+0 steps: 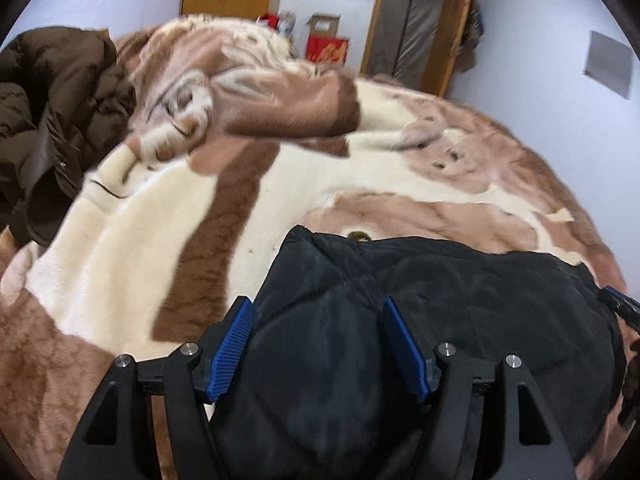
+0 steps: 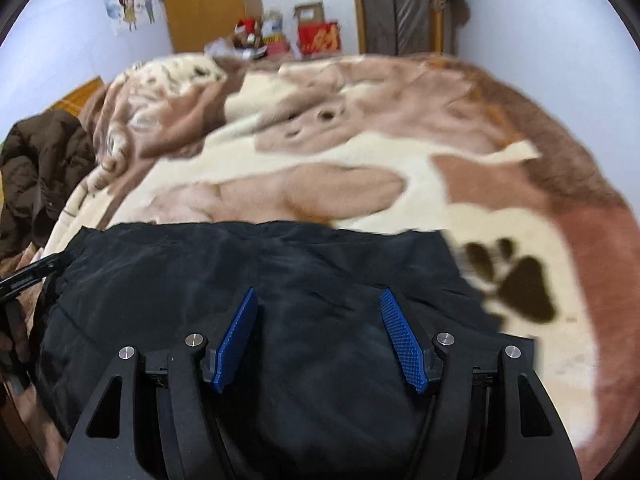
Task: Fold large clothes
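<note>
A black padded garment [image 1: 460,304] lies folded on a brown and cream blanket [image 1: 120,240] on the bed; it also shows in the right wrist view [image 2: 240,272]. My left gripper [image 1: 316,308] is open, its blue pads spread over the garment's left part. My right gripper [image 2: 318,300] is open over the garment's right part. The right gripper's tip shows at the right edge of the left wrist view [image 1: 622,306]; the left gripper shows at the left edge of the right wrist view [image 2: 32,276].
A dark brown puffer jacket [image 1: 52,120] is heaped at the bed's left side, also in the right wrist view [image 2: 40,168]. The blanket [image 2: 360,152] is bunched up at the far left. Red boxes [image 1: 326,50] and doors stand beyond the bed.
</note>
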The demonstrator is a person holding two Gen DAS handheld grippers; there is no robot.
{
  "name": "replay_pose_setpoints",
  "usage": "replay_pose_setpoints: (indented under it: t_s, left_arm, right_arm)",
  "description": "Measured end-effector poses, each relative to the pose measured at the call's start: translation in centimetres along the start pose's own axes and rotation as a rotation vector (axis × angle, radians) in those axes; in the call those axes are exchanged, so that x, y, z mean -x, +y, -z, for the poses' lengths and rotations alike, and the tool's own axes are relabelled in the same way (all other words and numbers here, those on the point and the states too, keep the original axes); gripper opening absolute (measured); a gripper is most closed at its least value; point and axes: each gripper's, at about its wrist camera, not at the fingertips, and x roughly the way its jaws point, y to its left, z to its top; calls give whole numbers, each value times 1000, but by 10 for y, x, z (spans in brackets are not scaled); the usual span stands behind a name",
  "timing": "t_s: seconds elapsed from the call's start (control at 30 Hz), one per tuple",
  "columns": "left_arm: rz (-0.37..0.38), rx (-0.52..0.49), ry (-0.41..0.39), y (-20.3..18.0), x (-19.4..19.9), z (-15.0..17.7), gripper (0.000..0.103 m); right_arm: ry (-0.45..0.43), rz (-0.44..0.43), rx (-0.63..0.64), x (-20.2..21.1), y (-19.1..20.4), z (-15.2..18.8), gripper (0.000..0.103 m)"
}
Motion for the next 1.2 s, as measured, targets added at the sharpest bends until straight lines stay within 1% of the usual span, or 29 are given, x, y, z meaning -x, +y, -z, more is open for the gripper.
replay_pose_setpoints:
  t_s: [0.03, 0.1, 0.13, 0.17, 0.2, 0.3, 0.4, 0.47, 0.53, 0.6, 0.67, 0.73, 0.8, 0.83, 0.9, 0.93, 0.97, 1.0, 1.03, 1.07, 1.13, 1.2]
  left_arm:
    - [4, 0, 5, 2, 2, 5, 70]
    - [-10, -1, 30, 5, -8, 16, 72]
    - [-9, 12, 36, 8, -14, 21, 72]
    - [-8, 30, 32, 10, -19, 24, 77]
    - [-16, 45, 23, 12, -22, 26, 79]
    - [-26, 68, 9, 12, -31, 30, 81]
    - [-19, 67, 3, 14, -35, 34, 81]
    - [-17, 72, 10, 15, -37, 35, 82]
    - [-33, 65, 32, 13, -36, 32, 82]
    - [-50, 54, 50, 9, -27, 25, 79]
    - [-60, 57, 49, 7, -11, 20, 76]
    - [-54, 45, 19, 1, 14, 18, 75]
    - [-32, 30, -24, -7, 37, 20, 75]
    - [-9, 26, -43, -14, 49, 24, 75]
    - [33, 7, -51, -28, 60, 33, 75]
    - [41, -16, -43, -35, 60, 40, 75]
    - [39, -34, -27, -41, 55, 47, 75]
    - [34, -37, 10, -44, 45, 55, 74]
    - [33, -21, 54, -43, 34, 61, 73]
    - [34, -9, 73, -42, 27, 66, 73]
    - [21, -14, 74, -42, 23, 69, 73]
    - [19, -3, 78, -43, 28, 65, 73]
  right_arm:
    - [0, 16, -14, 1, -9, 4, 65]
    - [33, 60, -55, -10, -33, 16, 65]
    - [37, 64, -72, -16, -42, 20, 64]
    - [32, 54, -91, -22, -49, 24, 64]
    - [29, 50, -102, -24, -51, 25, 64]
    - [20, 74, -78, -35, -45, 26, 64]
    - [19, 71, -84, -41, -47, 29, 64]
    - [24, 73, -87, -44, -48, 30, 64]
    - [46, 87, -78, -43, -45, 26, 64]
    - [73, 121, -55, -36, -41, 19, 64]
    - [67, 150, -25, -14, -33, 14, 64]
    - [37, 133, -3, 8, -26, 14, 64]
    - [-8, 104, 32, 41, -11, 21, 64]
    - [-17, 91, 41, 49, -5, 24, 64]
    - [-17, 37, 59, 66, 10, 39, 64]
    - [-7, 26, 64, 65, 15, 44, 64]
    - [22, 13, 74, 61, 20, 53, 64]
    - [50, 17, 78, 53, 22, 59, 64]
    - [95, 32, 74, 41, 21, 65, 64]
    - [117, 32, 69, 34, 19, 68, 64]
    - [127, 16, 52, 30, 15, 69, 64]
    - [129, 34, 69, 35, 17, 66, 64]
